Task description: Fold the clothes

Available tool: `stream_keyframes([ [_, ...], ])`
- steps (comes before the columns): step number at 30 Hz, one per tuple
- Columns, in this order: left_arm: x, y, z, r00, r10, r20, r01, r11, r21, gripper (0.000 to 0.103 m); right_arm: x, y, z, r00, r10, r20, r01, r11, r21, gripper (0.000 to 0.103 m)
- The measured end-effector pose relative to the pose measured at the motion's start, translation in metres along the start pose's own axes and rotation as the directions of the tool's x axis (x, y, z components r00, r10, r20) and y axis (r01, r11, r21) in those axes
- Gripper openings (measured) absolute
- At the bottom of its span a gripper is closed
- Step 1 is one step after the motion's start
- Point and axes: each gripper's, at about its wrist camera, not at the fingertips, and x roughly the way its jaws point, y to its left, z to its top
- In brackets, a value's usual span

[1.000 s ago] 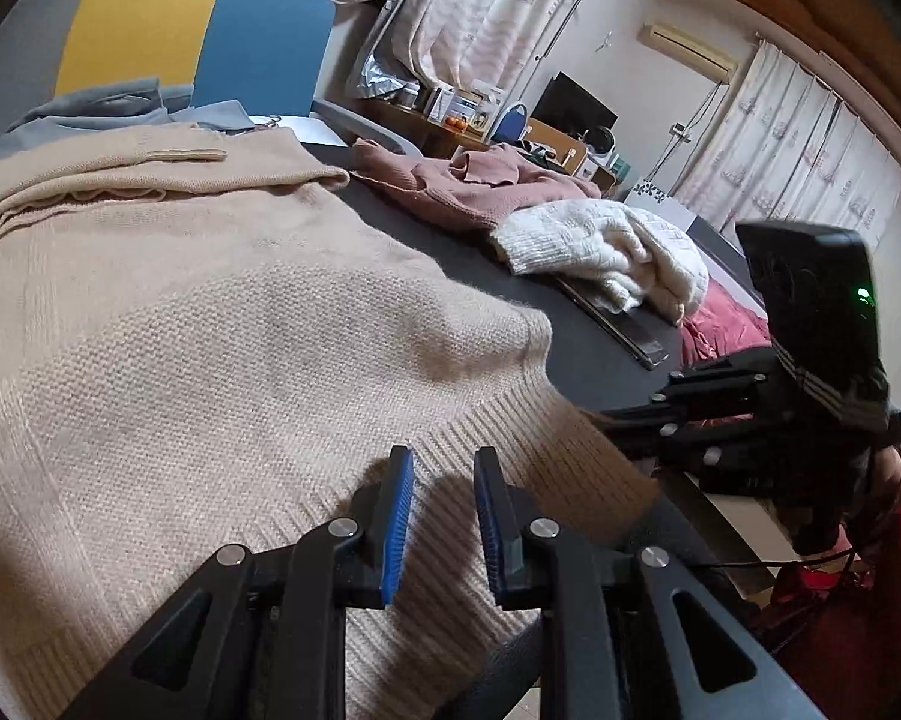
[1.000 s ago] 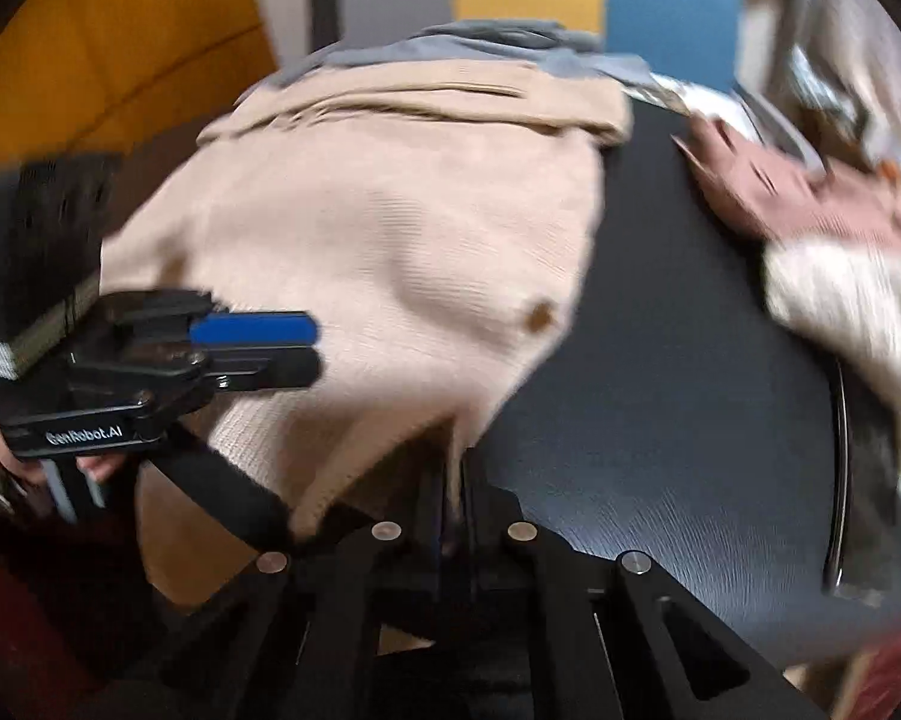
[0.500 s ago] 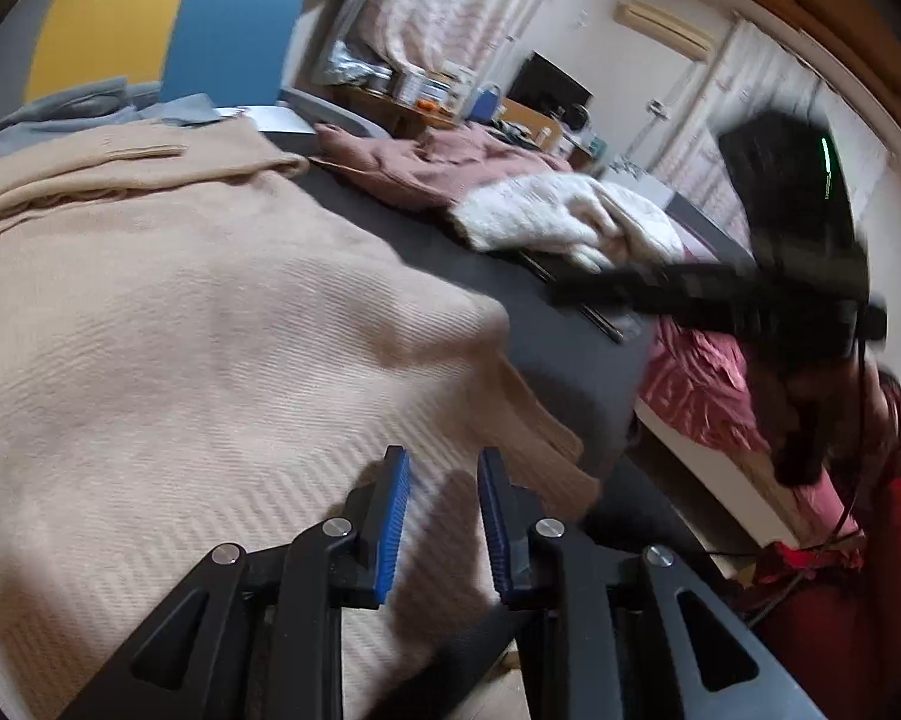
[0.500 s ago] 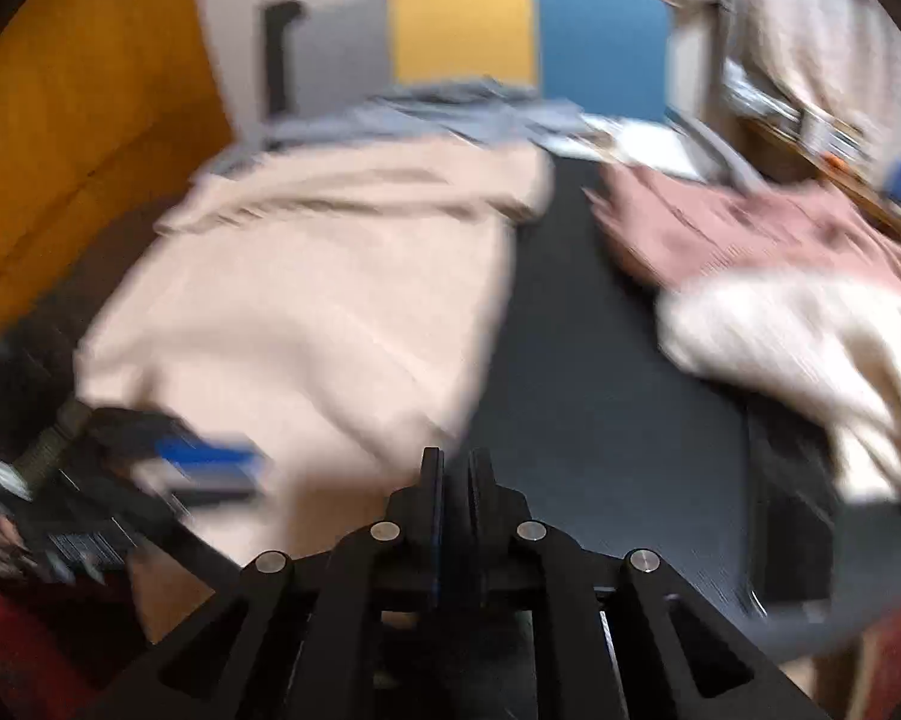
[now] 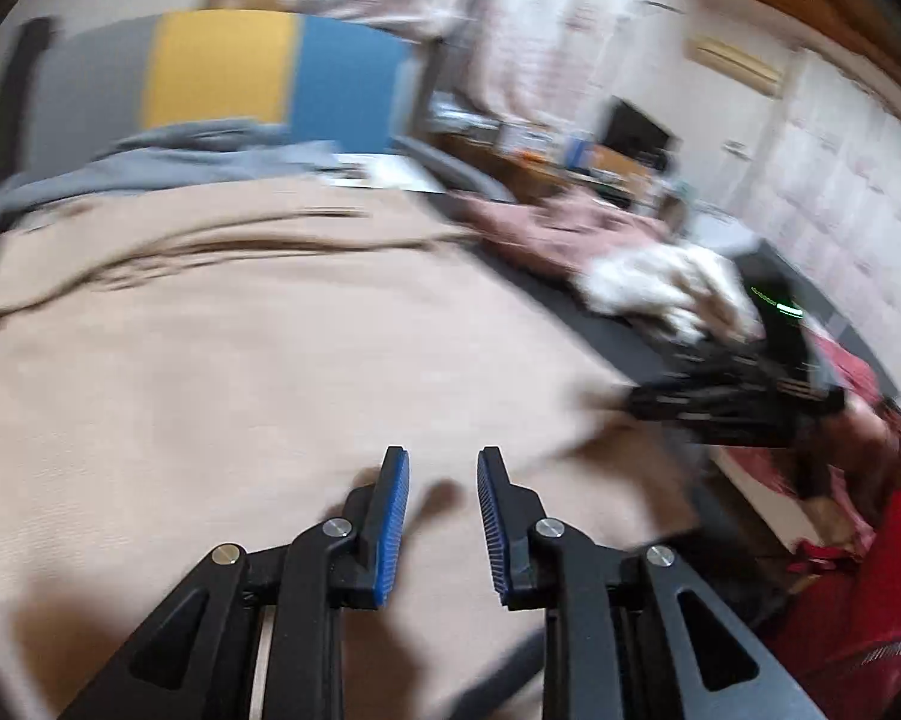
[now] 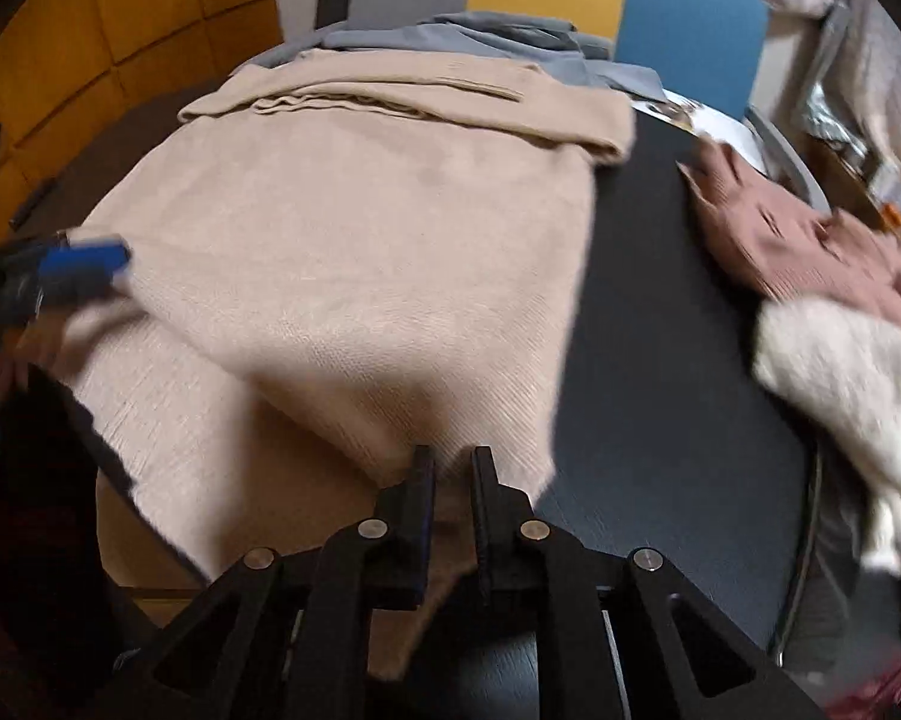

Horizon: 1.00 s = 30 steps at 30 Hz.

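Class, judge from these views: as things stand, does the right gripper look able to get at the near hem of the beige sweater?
Probably yes. The right gripper hangs right over the beige sweater's near hem, its jaws just opening, nothing between them and the knit; the left gripper is off to the side.

Beige sweater [image 6: 354, 252] of soft ribbed knit lies on a matt, dark, fine-grained table [image 6: 648, 324]

beige knit sweater [image 6: 354, 252] spread flat on dark table [image 6: 648, 312]

The left black gripper with blue pads [image 5: 442, 480] is open and empty. The right black gripper [image 6: 452, 471] has just been opening, a small gap showing.
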Motion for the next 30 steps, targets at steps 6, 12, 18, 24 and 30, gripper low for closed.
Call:
stream_keyframes([
  [6, -0.051, 0.057, -0.025, 0.994, 0.106, 0.029, -0.1, 0.981, -0.165, 0.023, -0.033, 0.041, 0.01, 0.985, 0.134, 0.105, -0.118, 0.983, -0.144, 0.058],
  [12, -0.102, 0.091, -0.064, 0.99, 0.142, 0.006, -0.135, 0.952, -0.274, 0.023, -0.021, 0.102, 0.002, 0.988, 0.153, 0.02, -0.133, 0.911, -0.39, 0.058],
  [18, -0.093, 0.092, -0.09, 0.983, 0.134, -0.127, -0.164, 0.948, -0.272, 0.023, 0.004, 0.109, -0.004, 0.994, 0.071, -0.085, -0.1, 0.908, -0.407, 0.058],
  [24, -0.086, 0.084, -0.095, 0.976, 0.179, -0.121, -0.206, 0.94, -0.271, 0.023, 0.002, 0.103, -0.004, 0.994, 0.066, -0.083, -0.092, 0.926, -0.365, 0.009],
  [30, -0.096, 0.085, -0.093, 0.982, 0.12, -0.148, -0.159, 0.946, -0.283, 0.004, -0.021, 0.09, 0.003, 0.98, 0.171, -0.104, -0.194, 0.937, -0.292, 0.008],
])
